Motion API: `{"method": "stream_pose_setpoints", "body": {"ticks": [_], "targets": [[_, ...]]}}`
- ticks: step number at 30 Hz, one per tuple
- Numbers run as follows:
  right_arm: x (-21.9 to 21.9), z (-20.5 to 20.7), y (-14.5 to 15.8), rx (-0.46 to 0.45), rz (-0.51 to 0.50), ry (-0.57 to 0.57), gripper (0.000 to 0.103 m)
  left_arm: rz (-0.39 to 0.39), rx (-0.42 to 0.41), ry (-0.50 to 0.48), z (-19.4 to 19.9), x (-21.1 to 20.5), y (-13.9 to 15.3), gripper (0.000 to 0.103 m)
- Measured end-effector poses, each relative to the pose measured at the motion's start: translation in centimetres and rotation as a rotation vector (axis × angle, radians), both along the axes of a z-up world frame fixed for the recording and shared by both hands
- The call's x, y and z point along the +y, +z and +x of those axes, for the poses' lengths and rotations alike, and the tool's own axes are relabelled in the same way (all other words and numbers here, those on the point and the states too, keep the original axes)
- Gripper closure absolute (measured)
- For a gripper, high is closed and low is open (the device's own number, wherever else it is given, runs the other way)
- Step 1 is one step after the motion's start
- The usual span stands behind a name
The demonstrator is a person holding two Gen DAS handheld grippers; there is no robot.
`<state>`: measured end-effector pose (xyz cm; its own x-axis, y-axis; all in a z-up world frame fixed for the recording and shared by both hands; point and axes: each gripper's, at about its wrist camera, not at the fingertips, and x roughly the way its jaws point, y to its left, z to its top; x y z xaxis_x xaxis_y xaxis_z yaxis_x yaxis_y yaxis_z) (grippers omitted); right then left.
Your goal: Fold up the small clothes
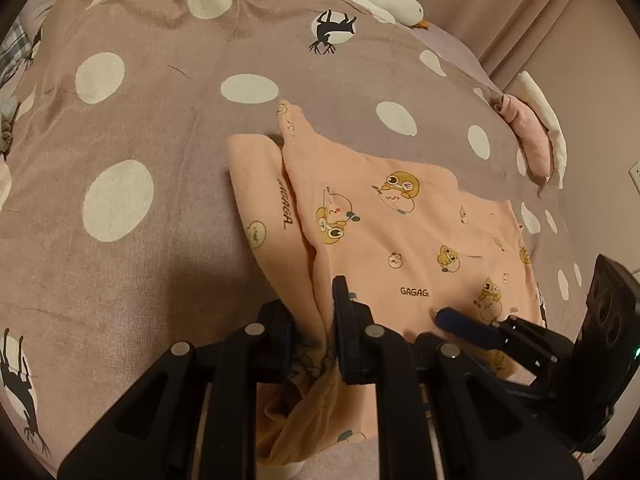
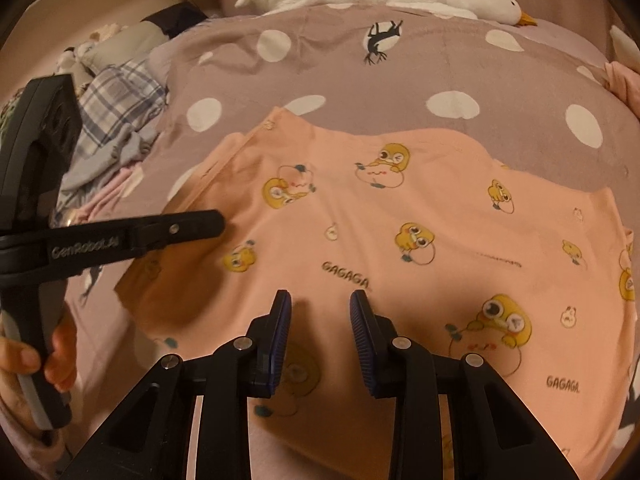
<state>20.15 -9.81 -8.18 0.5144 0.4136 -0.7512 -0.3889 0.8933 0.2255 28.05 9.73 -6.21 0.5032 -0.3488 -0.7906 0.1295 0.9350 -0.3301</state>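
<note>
at the bottom centre of the left wrist view, the left gripper point(image 1: 312, 332) is clamped on a bunched edge of the peach garment point(image 1: 400, 232), while in the right wrist view the right gripper point(image 2: 320, 336) hovers low over the cloth with fingers apart, gripping nothing. the garment lies spread on the dotted bedspread point(image 1: 120, 120), long axis left to right across the frame, ahead of both grippers, the left nearer its folded edge. its near hem is hidden under the gripper bodies, its right end cut off.

L hand-held gripper point(image 1: 310, 320) clamped; R hand-held gripper point(image 2: 320, 312) jaws apart
</note>
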Motion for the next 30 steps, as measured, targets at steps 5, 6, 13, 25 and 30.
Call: {"method": "stream_pose_setpoints", "body": {"ticks": [5, 6, 13, 25, 30], "targets": [[0.8, 0.2, -0.8, 0.014, -0.032, 0.006, 0.069, 0.001, -0.004, -0.002, -0.1, -0.2, 0.4, 0.089], [0.8, 0.3, -1.0, 0.022, -0.035, 0.006, 0.069, 0.001, -0.005, -0.002, -0.2, -0.3, 0.4, 0.089], [0.9, 0.2, -0.2, 0.043, -0.028, 0.016, 0.069, -0.001, -0.018, -0.014, -0.3, -0.7, 0.9, 0.089], [-0.9, 7.4, -0.6, 0.075, 0.008, -0.21, 0.069, 0.032, -0.048, -0.063, -0.5, -2.6, 2.0, 0.089], [-0.8, 6.5, -0.6, 0.066, -0.015, -0.166, 0.069, 0.033, -0.055, -0.076, -0.6, -3.2, 2.3, 0.089]]}}
